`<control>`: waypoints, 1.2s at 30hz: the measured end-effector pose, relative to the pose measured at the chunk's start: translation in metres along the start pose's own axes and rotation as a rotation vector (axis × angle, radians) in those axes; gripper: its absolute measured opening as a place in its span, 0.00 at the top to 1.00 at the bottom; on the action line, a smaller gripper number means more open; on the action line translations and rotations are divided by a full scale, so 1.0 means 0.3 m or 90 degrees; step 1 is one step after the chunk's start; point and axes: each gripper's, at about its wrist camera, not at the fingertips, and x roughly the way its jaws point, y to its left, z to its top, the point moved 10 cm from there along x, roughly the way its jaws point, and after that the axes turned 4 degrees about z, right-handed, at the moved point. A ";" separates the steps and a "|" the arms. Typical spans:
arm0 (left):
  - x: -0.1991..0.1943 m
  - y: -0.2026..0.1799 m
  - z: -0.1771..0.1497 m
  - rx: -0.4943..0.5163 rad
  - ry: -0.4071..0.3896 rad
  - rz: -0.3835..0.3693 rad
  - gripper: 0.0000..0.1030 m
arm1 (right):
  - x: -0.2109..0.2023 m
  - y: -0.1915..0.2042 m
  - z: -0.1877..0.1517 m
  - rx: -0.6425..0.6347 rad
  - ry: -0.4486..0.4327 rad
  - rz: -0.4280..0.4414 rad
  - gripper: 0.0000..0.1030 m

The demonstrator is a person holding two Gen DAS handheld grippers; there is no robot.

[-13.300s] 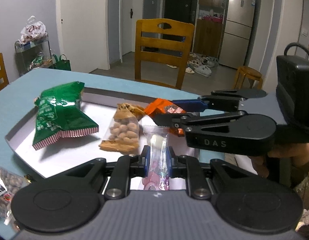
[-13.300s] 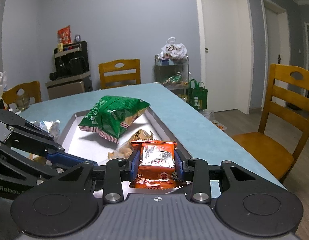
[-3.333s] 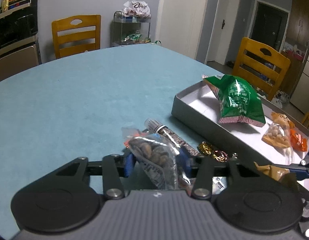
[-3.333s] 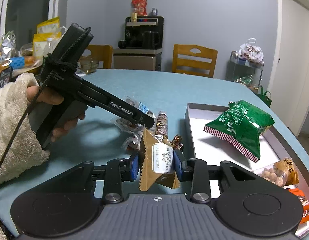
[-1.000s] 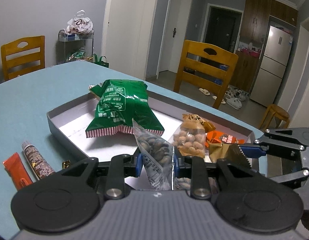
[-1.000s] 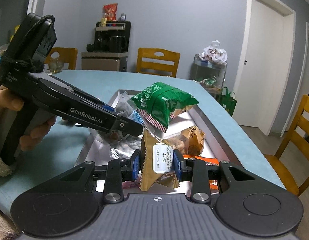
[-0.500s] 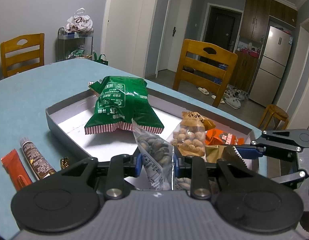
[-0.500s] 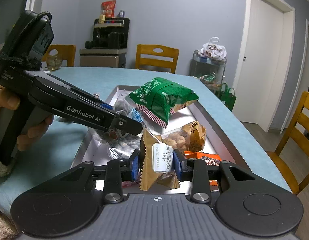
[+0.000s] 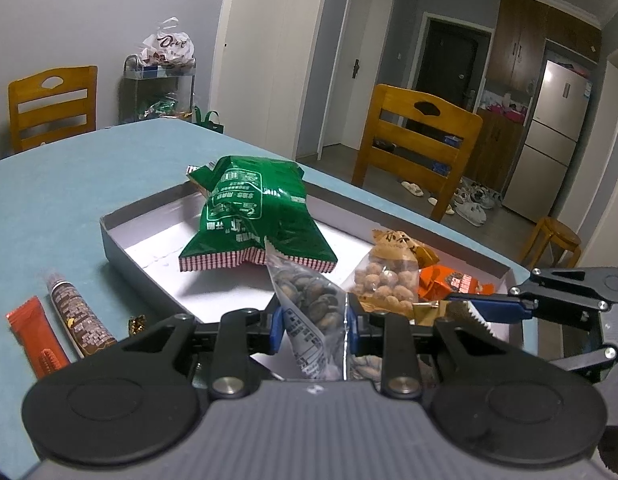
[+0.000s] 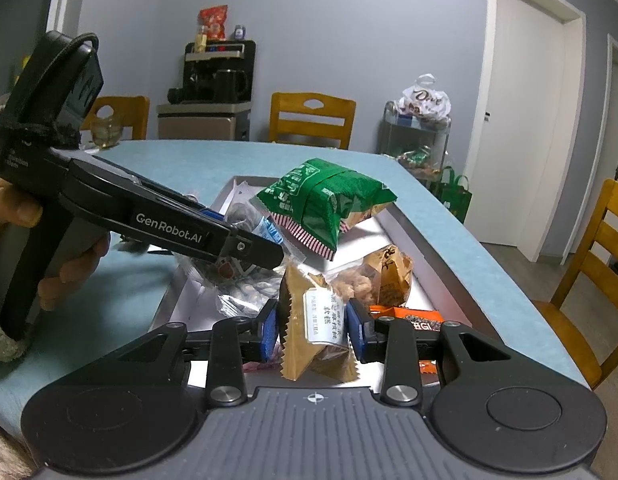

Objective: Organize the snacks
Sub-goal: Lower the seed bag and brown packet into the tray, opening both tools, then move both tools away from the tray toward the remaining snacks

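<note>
I hold two grabbers over a grey tray (image 9: 121, 236) on a blue table (image 9: 69, 184).

My left grabber (image 9: 311, 326) is clamped on a clear bag of dark seeds (image 9: 309, 304). The blue pads (image 9: 275, 328) press on both sides of the bag. The bag hangs over the near end of the tray.

My right grabber (image 10: 312, 330) is clamped on a small brown packet (image 10: 315, 326) with a white label. The packet stands up between the pads, over the near end of the tray. In the left camera I see this grabber come in from the right side, with the brown packet's zigzag edge at its tip.

Inside the tray lies a big green bag (image 9: 253, 216) with a red and white striped edge. Near it is a clear bag of round nuts (image 9: 385, 280) with a brown top. Just beside that lies an orange packet (image 9: 449, 282).

On the table, outside the tray, on its left in the left camera, lie a brown tube (image 9: 75, 312), an orange stick packet (image 9: 37, 336) and a small gold candy (image 9: 137, 323). They are close together but apart from the tray.

A hand (image 10: 49, 252) holds the left grabber's handle.
</note>
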 end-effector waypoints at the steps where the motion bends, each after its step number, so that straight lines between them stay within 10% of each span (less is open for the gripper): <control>1: -0.001 0.001 0.001 -0.001 -0.001 0.001 0.75 | -0.001 0.000 -0.001 0.001 -0.001 0.000 0.64; 11: -0.019 0.019 0.017 -0.016 -0.020 0.002 0.69 | -0.020 -0.004 0.006 0.012 -0.013 -0.001 0.62; 30: -0.076 0.048 0.058 -0.060 -0.072 0.002 0.16 | -0.072 -0.033 0.061 0.068 -0.063 -0.008 0.37; 36: -0.099 0.058 0.069 -0.074 -0.090 0.006 0.05 | -0.092 -0.044 0.081 0.110 -0.082 0.004 0.03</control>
